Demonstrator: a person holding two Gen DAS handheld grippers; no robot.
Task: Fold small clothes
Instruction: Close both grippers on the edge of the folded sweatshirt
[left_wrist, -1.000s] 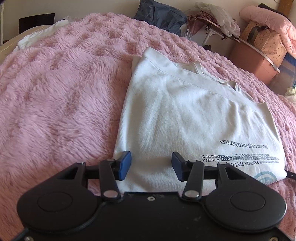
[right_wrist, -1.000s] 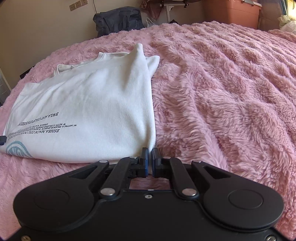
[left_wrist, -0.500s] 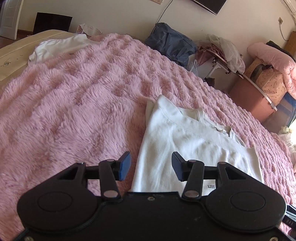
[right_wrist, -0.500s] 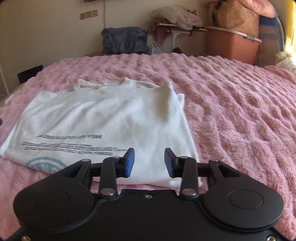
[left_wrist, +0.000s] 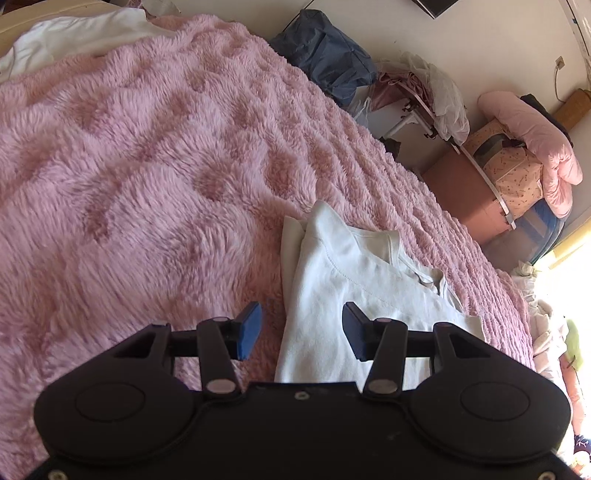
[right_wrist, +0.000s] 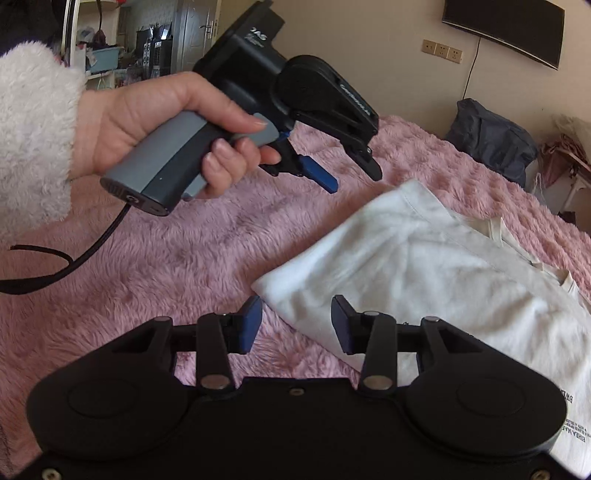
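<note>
A folded white T-shirt (left_wrist: 343, 295) with dark print lies flat on the pink fluffy blanket (left_wrist: 147, 166); it also shows in the right wrist view (right_wrist: 443, 269). My left gripper (left_wrist: 301, 330) is open and empty, held above the shirt's left edge. In the right wrist view the left gripper (right_wrist: 351, 173) hangs in the air over the blanket, in a hand with a white fleece cuff. My right gripper (right_wrist: 295, 323) is open and empty above the shirt's near corner.
Another white garment (left_wrist: 74, 37) lies at the bed's far left corner. A dark blue bag (left_wrist: 325, 62), a rack with clothes (left_wrist: 424, 92) and stacked boxes with a pink quilt (left_wrist: 517, 166) stand beyond the bed. A black cable (right_wrist: 55, 266) trails over the blanket.
Both grippers have lifted off the shirt and pulled back. The right gripper opened from shut and swung left, so the left gripper and hand now fill its view.
</note>
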